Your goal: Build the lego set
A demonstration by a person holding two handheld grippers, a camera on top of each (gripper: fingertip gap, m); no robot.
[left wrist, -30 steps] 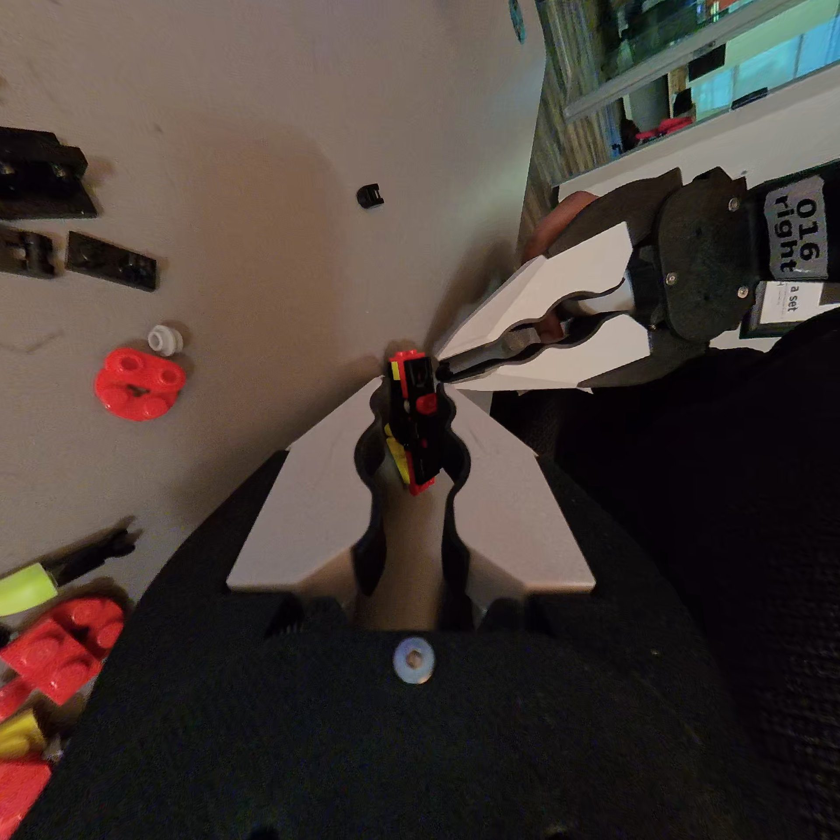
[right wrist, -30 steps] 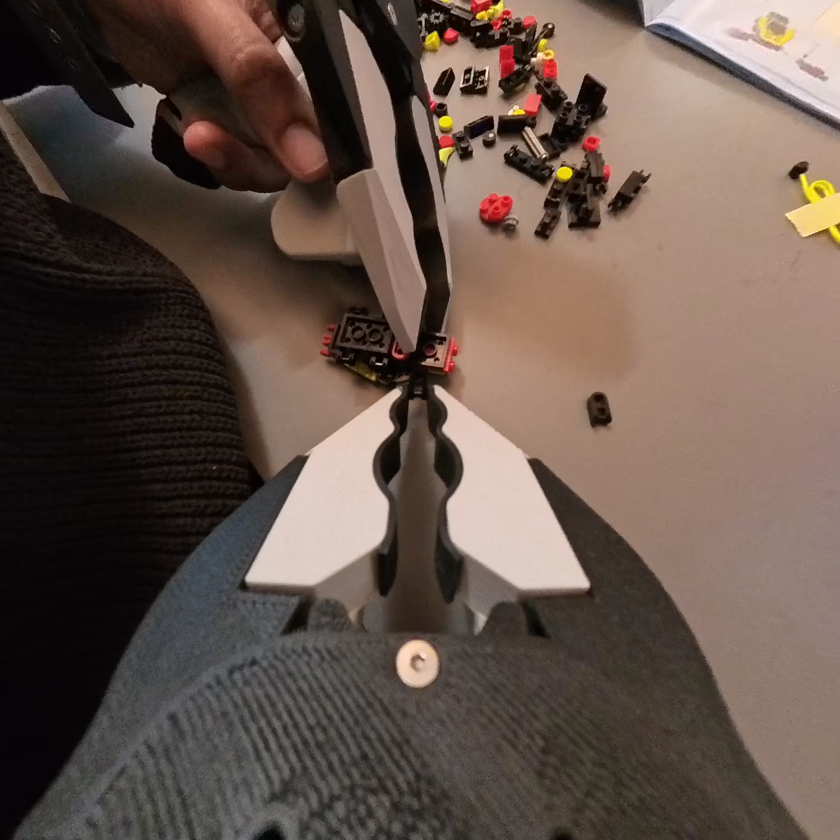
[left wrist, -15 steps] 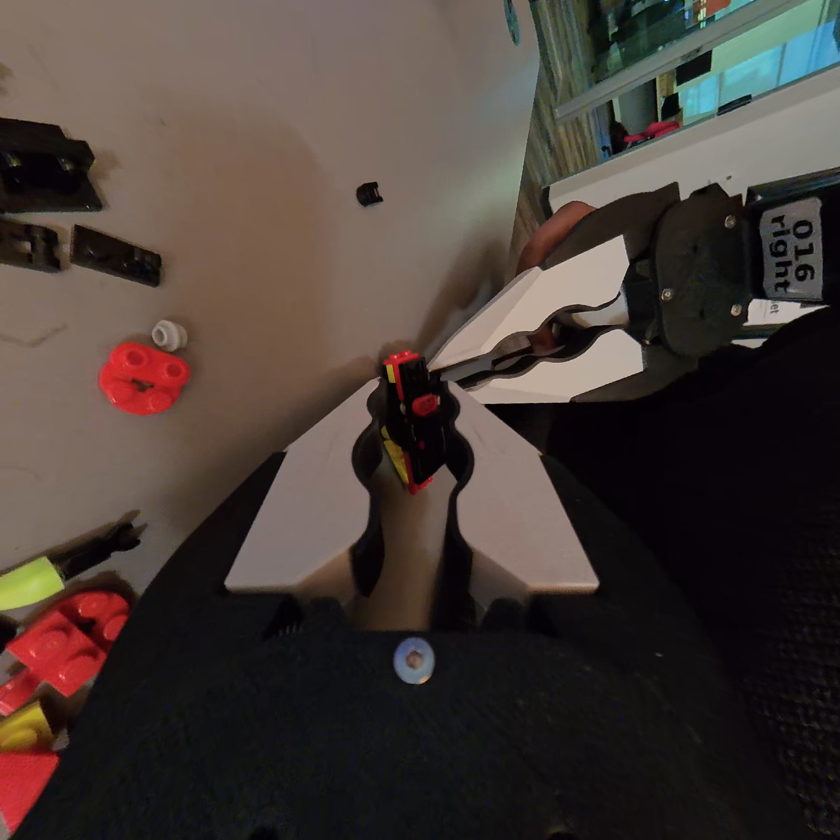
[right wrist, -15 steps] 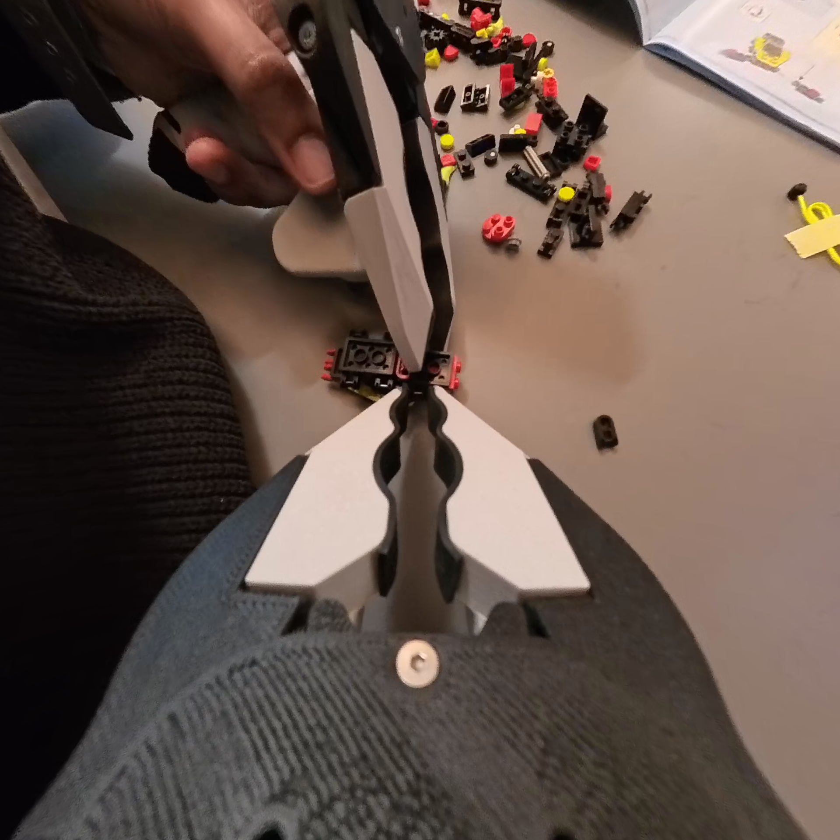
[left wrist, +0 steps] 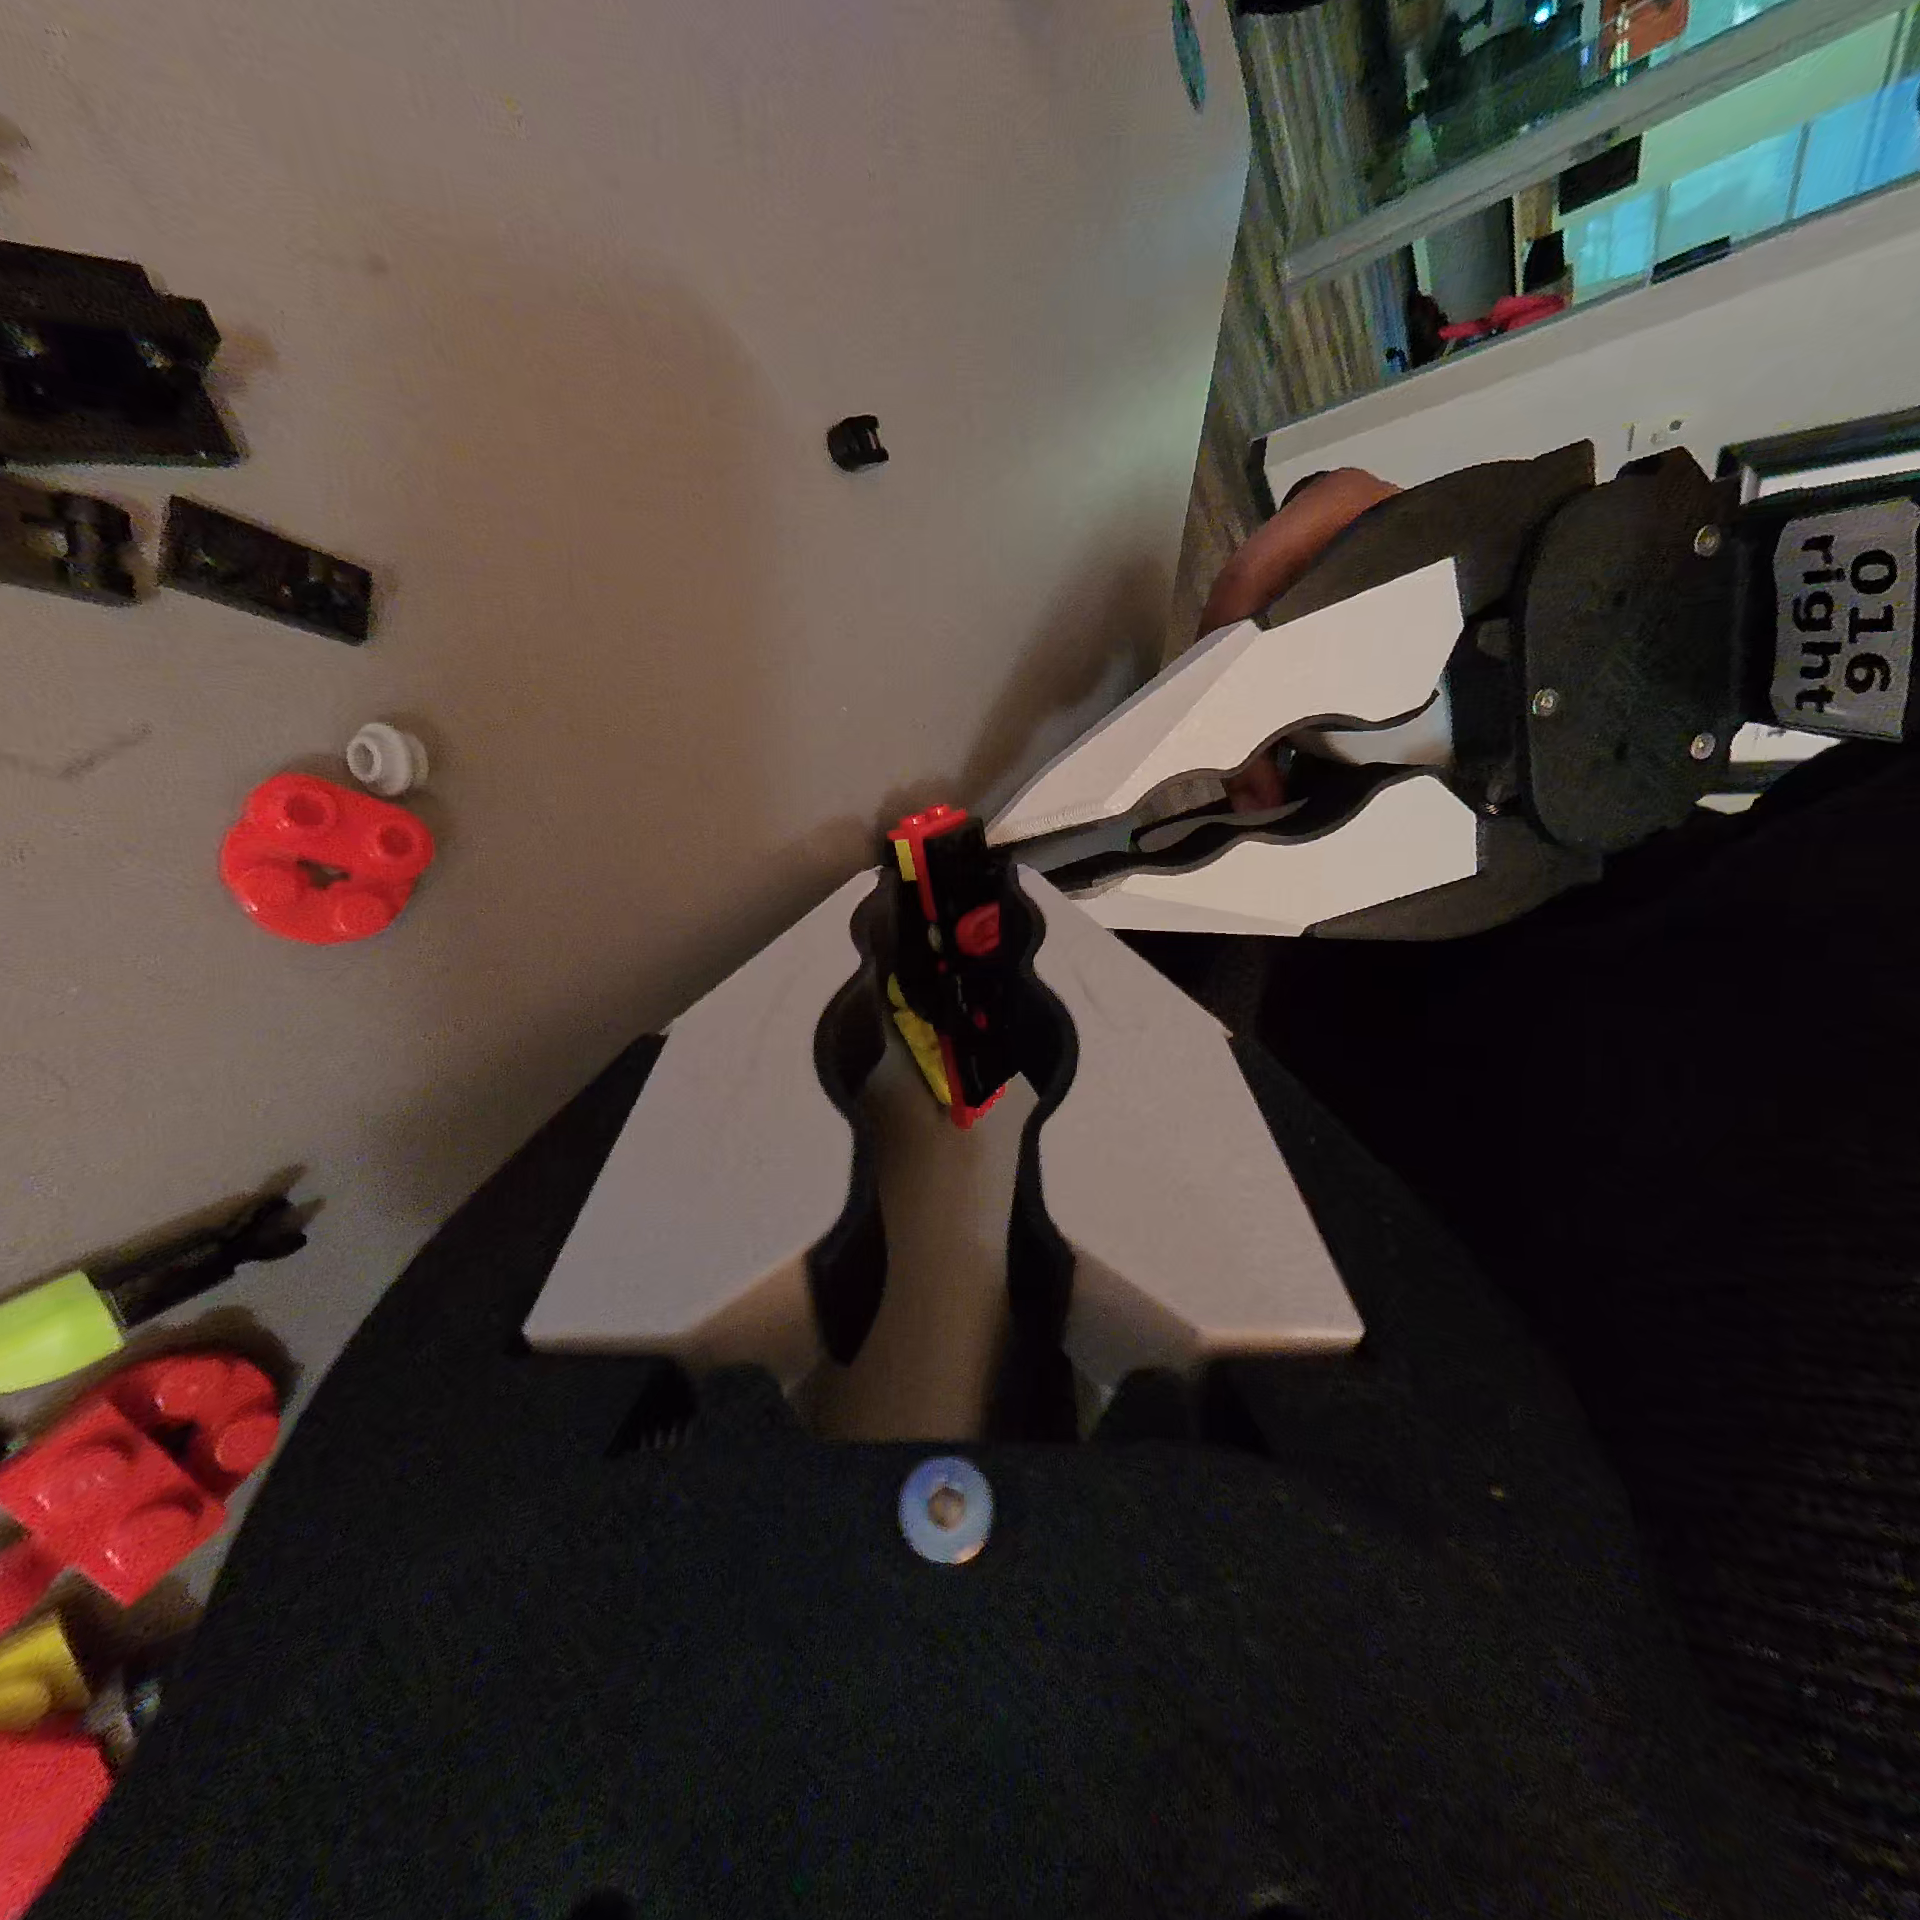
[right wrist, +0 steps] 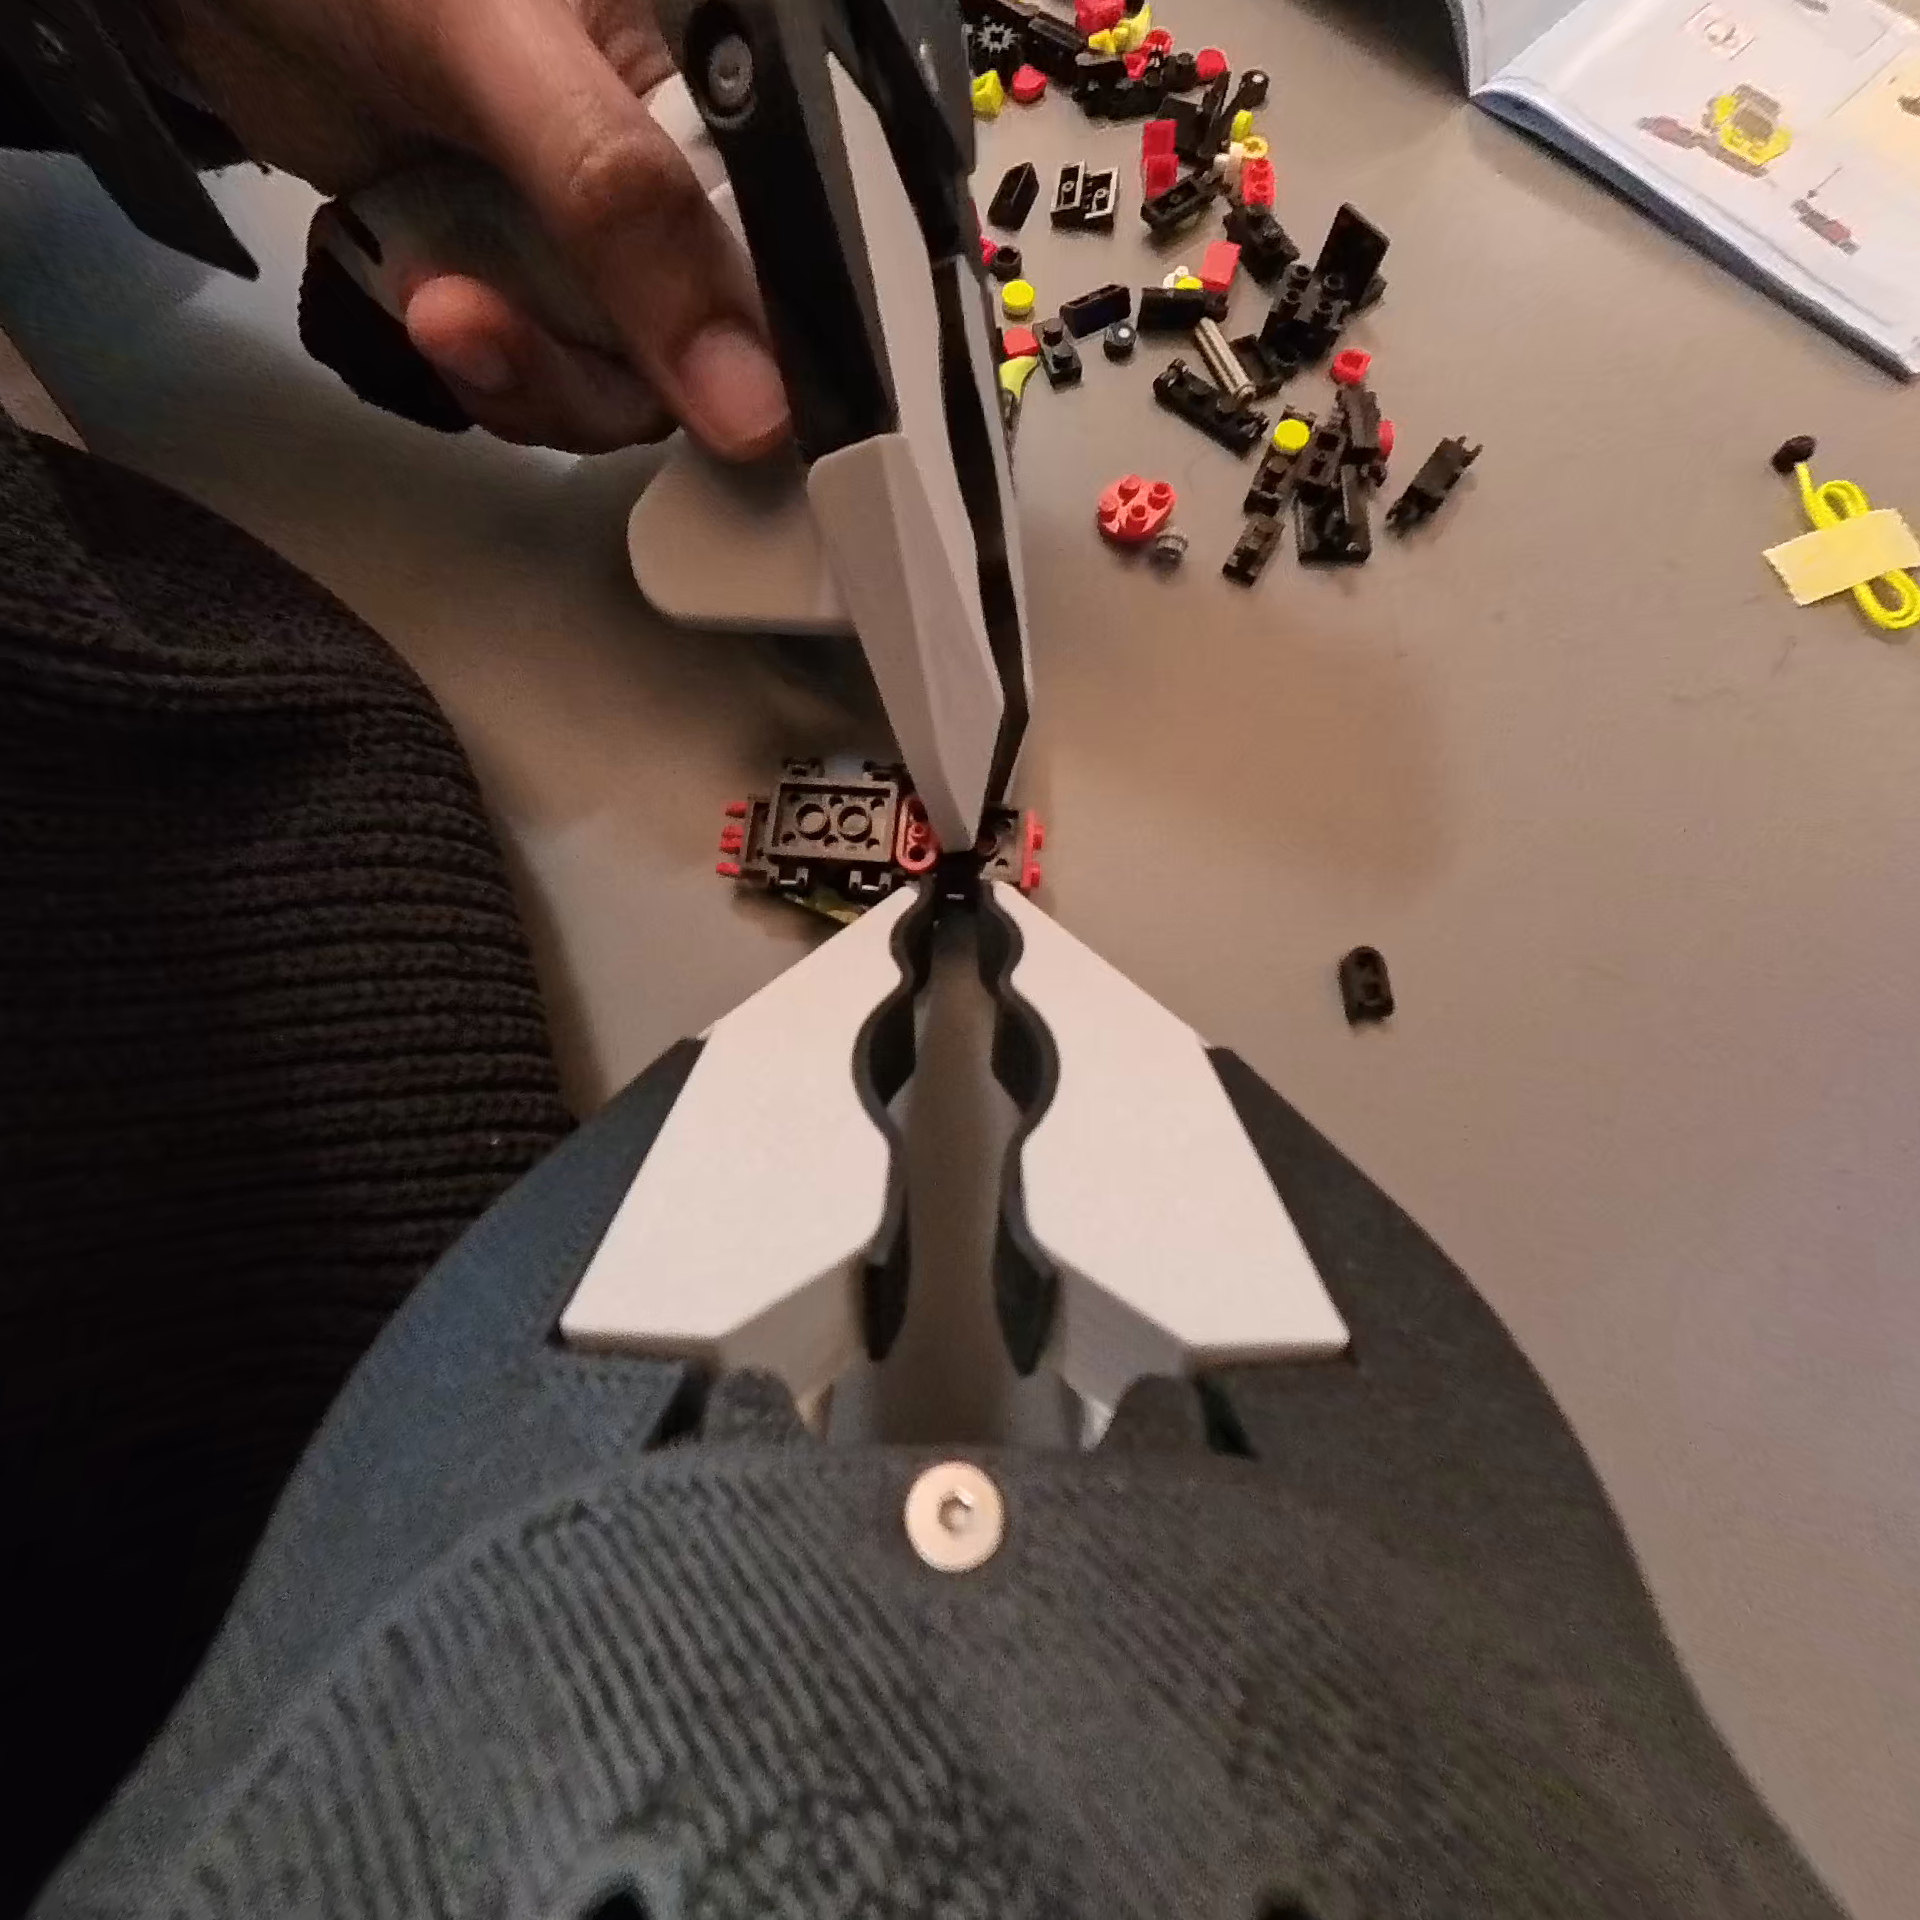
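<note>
While both grippers meet at one small brick build near the table's near edge, the parts lie as follows:
Left gripper: its two fingers are clamped on the brick build, pads pressing the flat sides; in the right wrist view it comes down from above, held by a hand
Brick build: black plates with red pegs at the ends and a bit of yellow beneath, standing on edge on the table between the left pads; in the left wrist view it shows as a thin black, red and yellow stack
Right gripper: fingers nearly together, pinching a tiny black piece at their tips, and that piece touches the near side of the brick build just beside the left fingertip
Table: plain grey top
Lone black piece: lies by itself to the right of the grippers, well apart from the rest
Red round plate: far side, with a small grey stud just beside it
Loose bricks: a scatter of black, red and yellow parts at the far side
Booklet: open at the far right corner
Yellow cord: looped under a strip of tape at the right edge
Dark knit sleeve: fills the left side of the right wrist view
</note>
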